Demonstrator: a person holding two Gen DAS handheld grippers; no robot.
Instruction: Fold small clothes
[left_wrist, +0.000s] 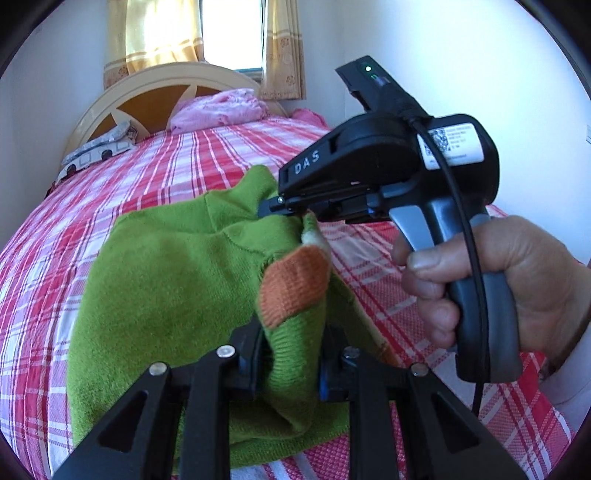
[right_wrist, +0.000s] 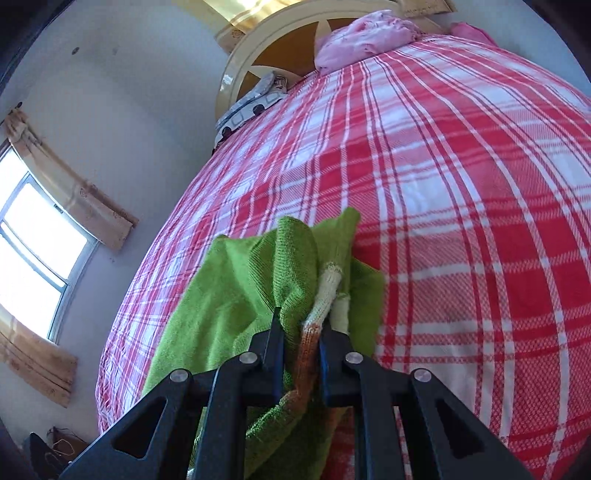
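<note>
Both clamped on green sweater (left_wrist: 166, 280): left gripper (left_wrist: 291, 354) on hem, right gripper (right_wrist: 301, 339) on striped edge just ahead, carrying that side over for a fold.

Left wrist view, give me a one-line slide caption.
Both tools, left tool and right tool, pinch a green knit garment over a red plaid bed.
</note>
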